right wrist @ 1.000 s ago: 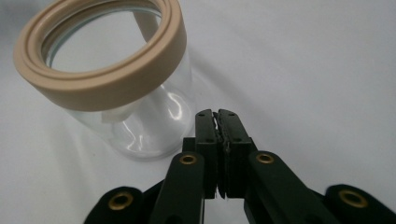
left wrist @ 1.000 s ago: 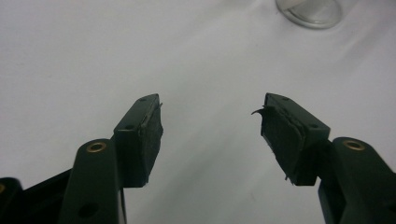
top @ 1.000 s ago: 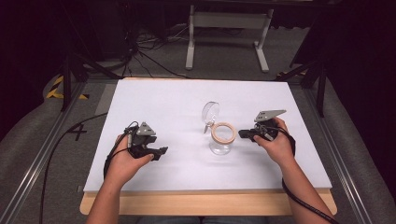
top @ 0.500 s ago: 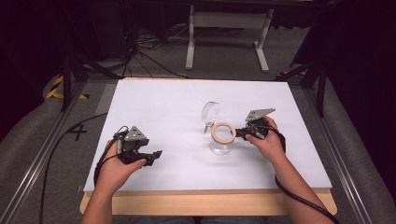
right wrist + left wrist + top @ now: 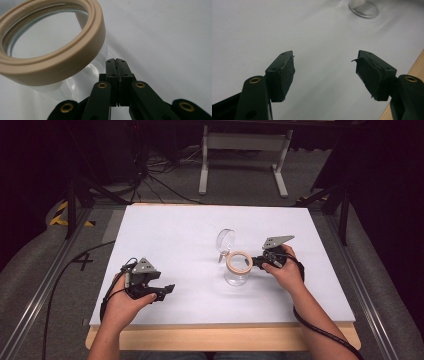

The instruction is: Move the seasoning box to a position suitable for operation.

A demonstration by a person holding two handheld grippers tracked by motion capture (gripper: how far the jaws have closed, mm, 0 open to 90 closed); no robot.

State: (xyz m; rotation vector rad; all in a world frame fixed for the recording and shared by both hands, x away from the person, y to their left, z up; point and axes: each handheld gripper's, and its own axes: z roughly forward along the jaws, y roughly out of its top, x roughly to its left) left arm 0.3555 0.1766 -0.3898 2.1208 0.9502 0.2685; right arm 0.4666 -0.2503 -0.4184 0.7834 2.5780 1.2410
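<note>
Glass jar, fragile and slick, just left of my closed right hand-held gripper; I would grip its beige collar. Left hand-held gripper open, empty.

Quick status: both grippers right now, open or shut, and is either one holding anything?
Left gripper: open, nothing between its fingers, just bare table.
Right gripper: shut, fingers pressed together beside the glass jar with the beige rim; holding nothing.

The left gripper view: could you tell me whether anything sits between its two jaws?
No, the left gripper stands wide open with just the bare white table showing between its pads.
</note>
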